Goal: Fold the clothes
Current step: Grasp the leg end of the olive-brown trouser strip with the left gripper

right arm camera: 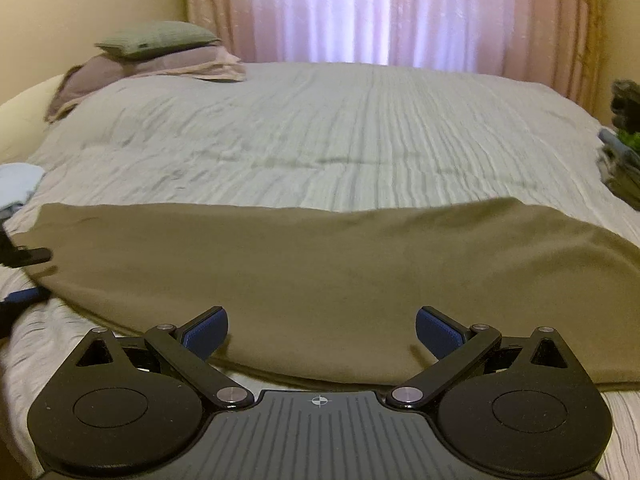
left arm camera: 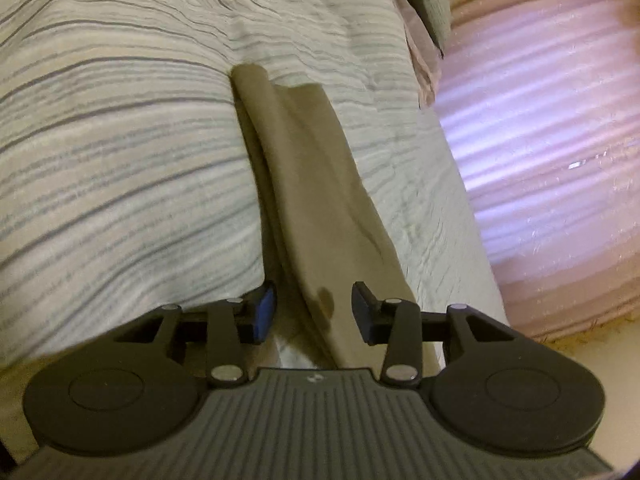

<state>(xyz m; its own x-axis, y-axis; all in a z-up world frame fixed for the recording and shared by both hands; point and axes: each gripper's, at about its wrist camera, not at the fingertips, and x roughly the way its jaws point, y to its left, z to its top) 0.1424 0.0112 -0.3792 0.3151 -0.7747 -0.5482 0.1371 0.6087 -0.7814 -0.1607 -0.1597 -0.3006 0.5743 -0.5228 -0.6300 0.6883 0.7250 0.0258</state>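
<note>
An olive-brown garment [left arm camera: 304, 184] lies folded in a long strip on the striped bedspread [left arm camera: 120, 140]. In the left wrist view it runs straight away from my left gripper [left arm camera: 314, 312]. That gripper is open, and the strip's near end lies between its fingers without being pinched. In the right wrist view the same garment [right arm camera: 320, 264] stretches sideways across the bed. My right gripper [right arm camera: 322, 332] is open, low over the garment's near long edge. The left gripper [right arm camera: 30, 276] shows at the garment's left end.
Two stacked pillows [right arm camera: 156, 44] sit at the far left corner of the bed, with pink curtains [right arm camera: 360, 8] behind. A light blue cloth [right arm camera: 18, 184] lies at the left edge. A pile of clothes [right arm camera: 620, 160] rests at the right edge. The bedspread [right arm camera: 320, 132] beyond the garment is bare.
</note>
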